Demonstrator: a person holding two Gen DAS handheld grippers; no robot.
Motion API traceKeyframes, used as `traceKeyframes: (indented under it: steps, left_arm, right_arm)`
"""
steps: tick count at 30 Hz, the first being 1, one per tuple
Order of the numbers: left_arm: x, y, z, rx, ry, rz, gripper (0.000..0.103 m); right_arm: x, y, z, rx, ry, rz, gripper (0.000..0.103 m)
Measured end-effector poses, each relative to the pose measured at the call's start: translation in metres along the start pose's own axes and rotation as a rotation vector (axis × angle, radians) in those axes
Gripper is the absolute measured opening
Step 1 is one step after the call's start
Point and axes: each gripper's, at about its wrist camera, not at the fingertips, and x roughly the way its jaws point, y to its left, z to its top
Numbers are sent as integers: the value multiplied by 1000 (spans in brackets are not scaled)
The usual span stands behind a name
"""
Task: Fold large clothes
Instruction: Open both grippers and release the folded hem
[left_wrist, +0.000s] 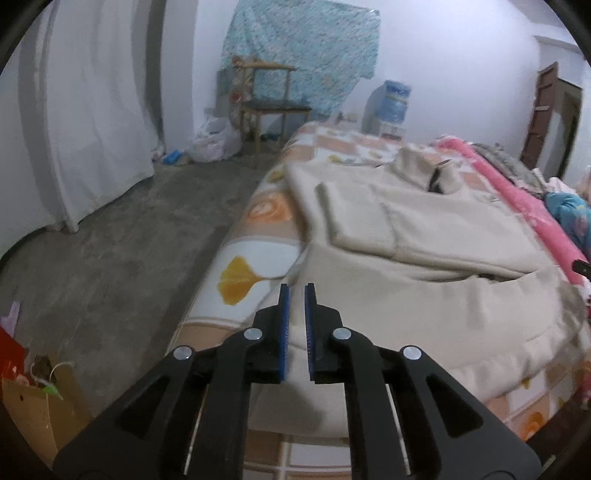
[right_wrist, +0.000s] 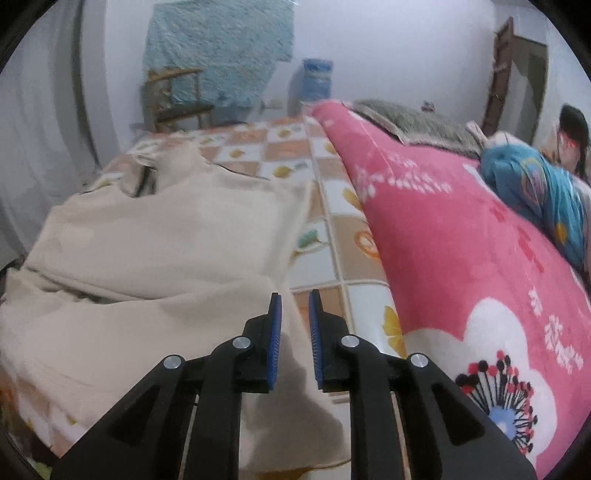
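Left gripper: level above the bed's near edge, fingers narrowly apart, holding nothing | Right gripper: likewise, gap slightly wider | Cream garment: spread on the bed, its near hem under both grippers' tips | Pink blanket: right of the garment.

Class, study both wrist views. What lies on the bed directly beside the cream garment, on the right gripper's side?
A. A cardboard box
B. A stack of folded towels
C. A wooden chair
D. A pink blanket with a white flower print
D: in the right wrist view a pink blanket with a white flower print lies along the checked bedsheet beside the cream garment; the wooden chair stands on the floor beyond the bed.
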Motion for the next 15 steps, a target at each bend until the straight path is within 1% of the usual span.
traceKeyframes:
  steps: [2,3,4,5,6,8,9,10,11,12,13,15]
  left_arm:
    - [-1,-7,2,18,5,-45,14]
    - [3,-14,3,30,14,-58,15]
    - [8,-18,3,34,26,-69,15]
    - [15,-22,2,38,48,-78,16]
    - [20,-25,2,39,61,-77,16]
    - [37,-26,-1,24,97,-43,16]
    - [43,-25,-3,13,115,-18,16]
    - [45,-22,-3,-2,103,-9,15]
    - [45,-20,-2,-17,104,-7,15]
    - [45,-19,-1,-24,114,-7,15]
    - [42,-18,-1,-24,118,-2,16]
    - [29,-22,0,0,97,-1,23]
  right_arm:
    - [-4,9,0,-13,5,70,16]
    - [-2,14,-1,-16,18,107,17]
    - [1,18,-2,-15,28,127,17]
    - [8,22,-3,-10,53,157,17]
    - [11,26,-4,-8,65,167,17]
    - [26,32,-7,-1,102,207,17]
    - [33,32,-9,0,120,198,17]
    - [44,32,-12,-10,153,127,14]
    - [50,31,-13,-13,165,100,13]
    - [48,26,-13,16,167,123,13]
    - [46,24,-11,35,170,122,14]
    - [35,24,-9,21,149,57,18]
